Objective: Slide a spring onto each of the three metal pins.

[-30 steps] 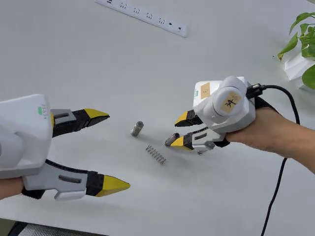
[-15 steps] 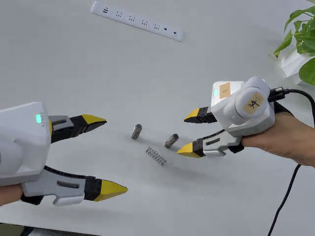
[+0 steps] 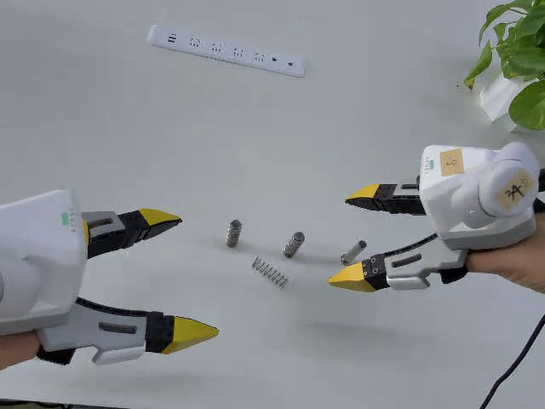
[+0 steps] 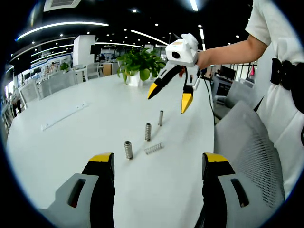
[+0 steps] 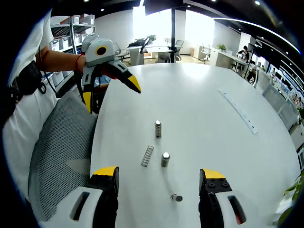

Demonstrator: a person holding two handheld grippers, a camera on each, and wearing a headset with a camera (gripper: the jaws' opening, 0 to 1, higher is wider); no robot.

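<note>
Three metal pins stand in a row on the white table. The left pin (image 3: 233,233) and the middle pin (image 3: 294,244) each wear a spring. The right pin (image 3: 352,251) is bare. A loose spring (image 3: 269,271) lies flat in front of them. My right gripper (image 3: 345,239) hovers open beside the bare pin, holding nothing. My left gripper (image 3: 192,274) is open and empty, left of the row. From the left gripper (image 4: 159,161) I see the sprung pins (image 4: 128,149) (image 4: 147,131), the bare pin (image 4: 160,118) and the loose spring (image 4: 153,148). The right gripper (image 5: 159,173) looks down on the bare pin (image 5: 176,197).
A white power strip (image 3: 226,49) lies at the far side of the table. A potted plant (image 3: 511,60) stands at the back right. A mesh chair (image 5: 57,147) sits by the table edge near the person holding the grippers.
My right gripper has drawn back to the right, away from the middle pin, and opened wider. The spring stays on that pin. The bare pin is now uncovered. The left gripper has barely moved.
</note>
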